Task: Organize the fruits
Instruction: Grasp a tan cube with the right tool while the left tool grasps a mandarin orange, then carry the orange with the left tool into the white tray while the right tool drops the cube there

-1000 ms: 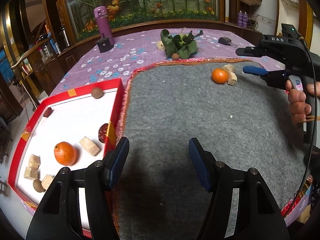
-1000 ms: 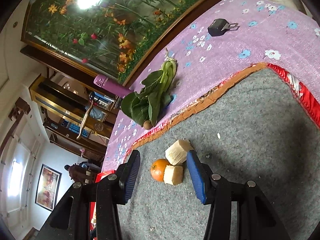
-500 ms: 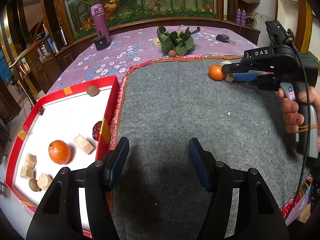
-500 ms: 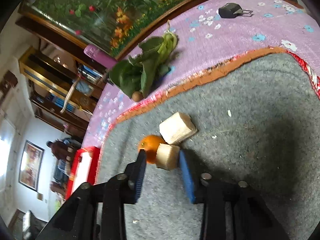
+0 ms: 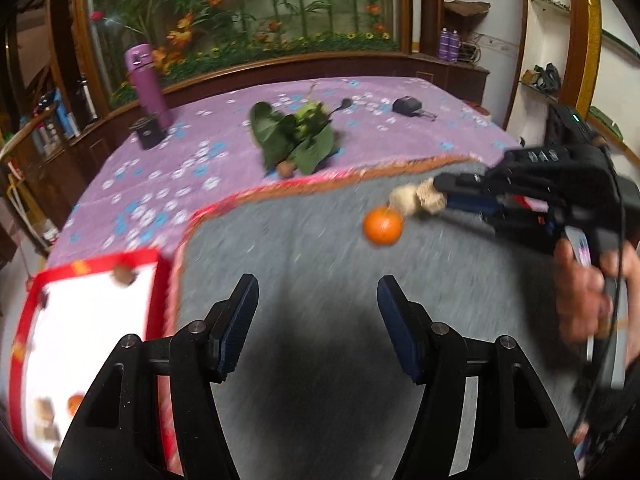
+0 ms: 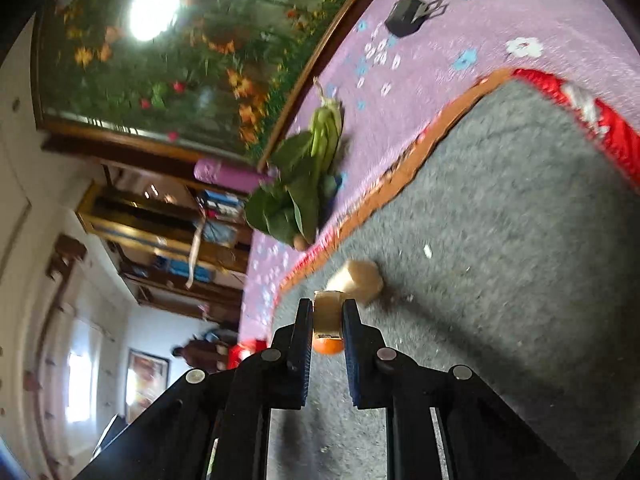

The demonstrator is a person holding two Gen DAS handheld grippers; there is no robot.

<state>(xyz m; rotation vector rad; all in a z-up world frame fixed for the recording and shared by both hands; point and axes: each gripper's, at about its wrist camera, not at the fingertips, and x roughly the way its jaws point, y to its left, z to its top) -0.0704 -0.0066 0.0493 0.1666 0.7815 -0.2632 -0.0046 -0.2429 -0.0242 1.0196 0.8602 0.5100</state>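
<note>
Right tongs (image 6: 327,322): just closed, clamped on pale chunk (image 6: 328,312) over grey mat (image 6: 500,280). Second chunk (image 6: 358,280) just beyond; orange (image 6: 328,346) just below. Left tongs (image 5: 316,320): half open, empty, above mat beside red tray (image 5: 160,280).

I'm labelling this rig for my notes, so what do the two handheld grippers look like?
Both are black plastic. The left gripper has angular black fingers, silver pivot screws and ribbed dark-blue pads. The right gripper looks alike, with white lettering, a green light and a black cable.
</note>
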